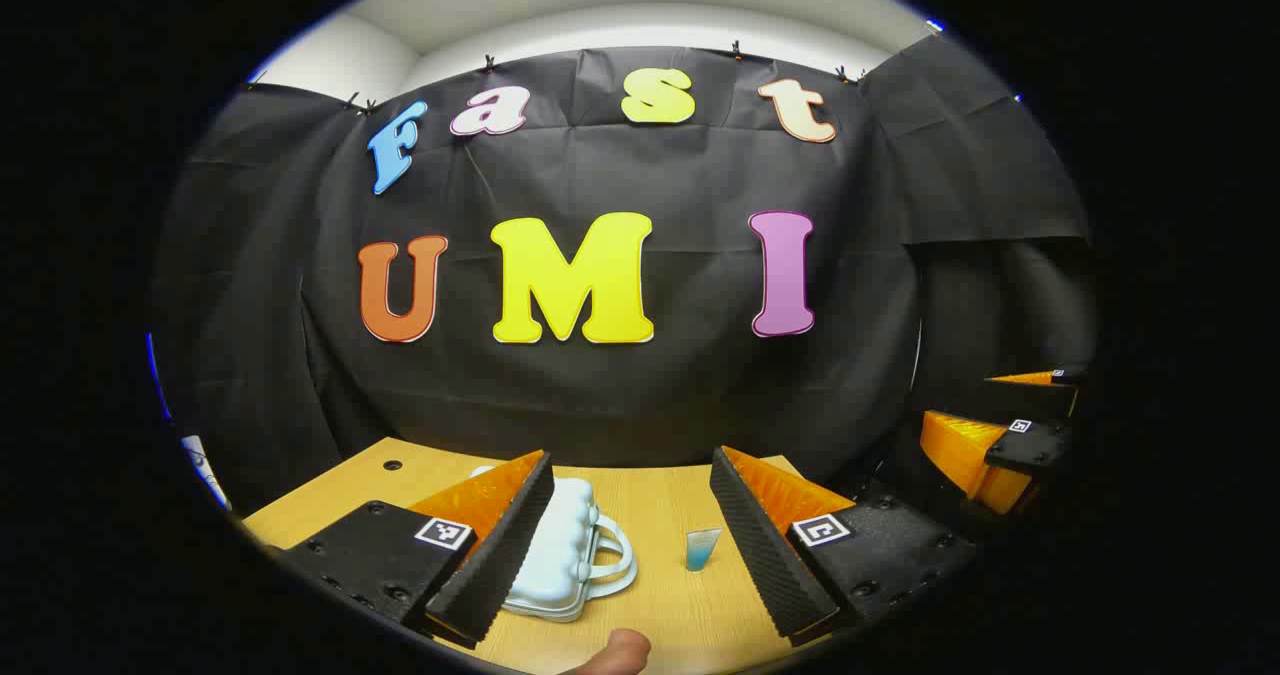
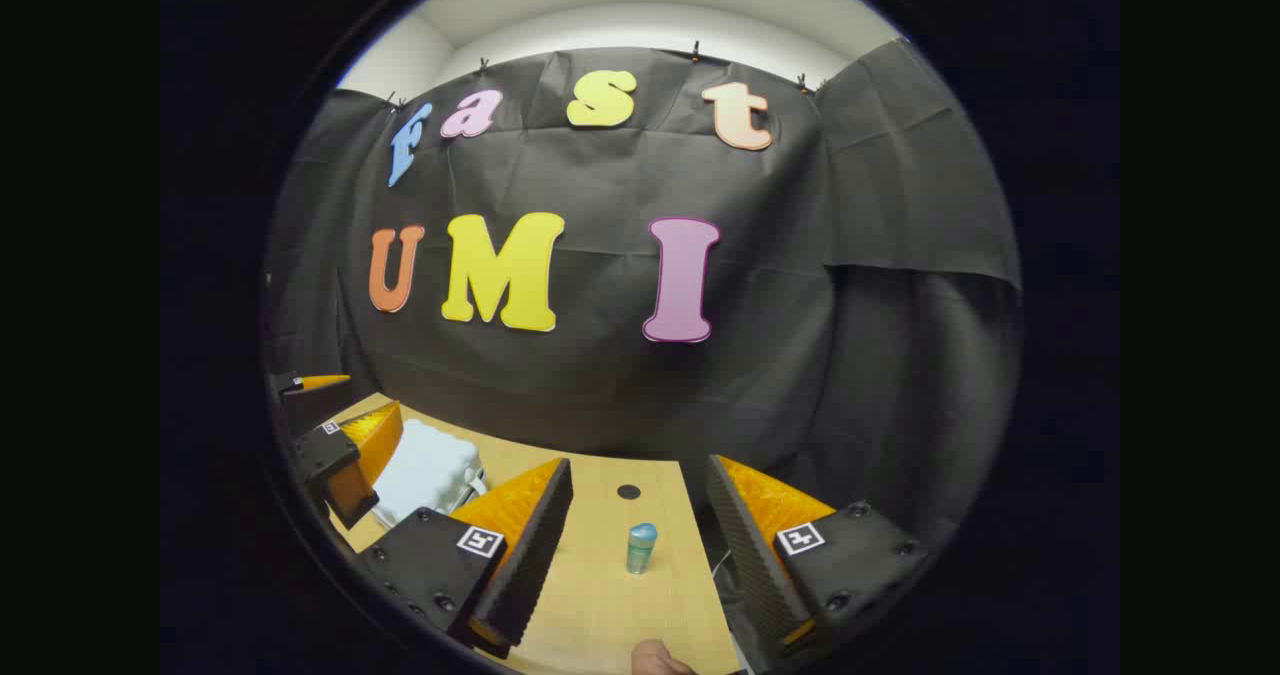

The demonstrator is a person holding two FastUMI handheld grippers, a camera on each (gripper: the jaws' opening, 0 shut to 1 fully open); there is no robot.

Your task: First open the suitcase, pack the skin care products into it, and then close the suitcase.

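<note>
Both grippers hover above the wooden table (image 1: 330,500) with their fingers spread wide and nothing between them. Seen in the left gripper view, the left gripper (image 1: 632,540) is over the white suitcase (image 1: 565,555), which lies closed on the table with its handle turned toward the small blue tube (image 1: 702,548) just beside it. In the right gripper view, the right gripper (image 2: 640,545) is further from the suitcase (image 2: 425,470), directly over the tube (image 2: 641,547), which stands upright on the table.
</note>
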